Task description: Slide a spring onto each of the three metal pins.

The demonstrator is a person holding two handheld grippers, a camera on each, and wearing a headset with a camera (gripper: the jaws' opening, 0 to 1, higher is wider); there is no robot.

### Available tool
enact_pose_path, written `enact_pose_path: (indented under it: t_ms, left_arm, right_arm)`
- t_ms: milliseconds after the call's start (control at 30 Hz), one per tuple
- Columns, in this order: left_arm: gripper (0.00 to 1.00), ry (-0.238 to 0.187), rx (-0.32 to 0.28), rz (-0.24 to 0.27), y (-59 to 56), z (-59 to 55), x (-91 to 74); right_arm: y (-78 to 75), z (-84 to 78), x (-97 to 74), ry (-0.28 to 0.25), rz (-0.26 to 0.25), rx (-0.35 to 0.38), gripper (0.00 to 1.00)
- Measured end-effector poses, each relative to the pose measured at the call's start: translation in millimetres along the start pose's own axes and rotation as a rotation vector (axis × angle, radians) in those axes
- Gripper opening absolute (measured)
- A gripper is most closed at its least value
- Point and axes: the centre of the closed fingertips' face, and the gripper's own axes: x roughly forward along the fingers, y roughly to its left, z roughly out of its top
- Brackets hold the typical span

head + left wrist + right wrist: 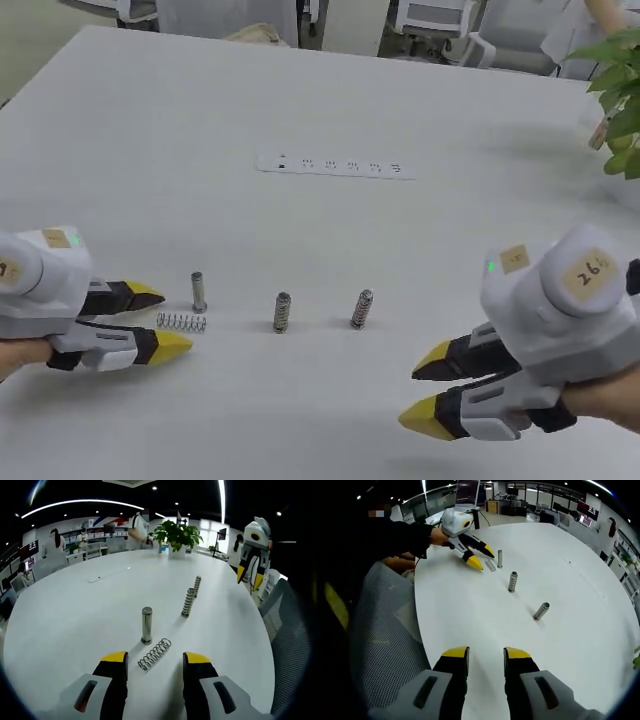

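Left gripper [156,657] open: its view shows the loose spring [154,653] between its tips, by the bare pin [146,625]. Right gripper [486,652] open and empty; springs [540,611] mostly hide the other pins [513,581].

Three metal pins [198,291], three springs [181,322], one power strip [335,166]

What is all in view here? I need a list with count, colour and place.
Bare pin: one, silver, left of row.
Loose spring: one, silver, lying beside bare pin.
Pins with springs: two, silver, middle and right of row.
Power strip: one, white, farther back.
Table: one, white, under everything.
Plant: one, green, right edge.
Left gripper: one, white with yellow tips, open, by loose spring.
Right gripper: one, same colours, open, near right.
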Motion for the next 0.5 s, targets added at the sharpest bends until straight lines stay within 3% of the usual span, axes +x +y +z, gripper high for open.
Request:
enact_pose_path:
  t_ms: [500]
  left_arm:
    - [0.25, 0.015, 0.008, -0.008, -7.9, -8.4, -2.6]
  right_arm:
    - [1.0, 0.2, 0.8, -0.004, -0.001, 0.004, 0.25]
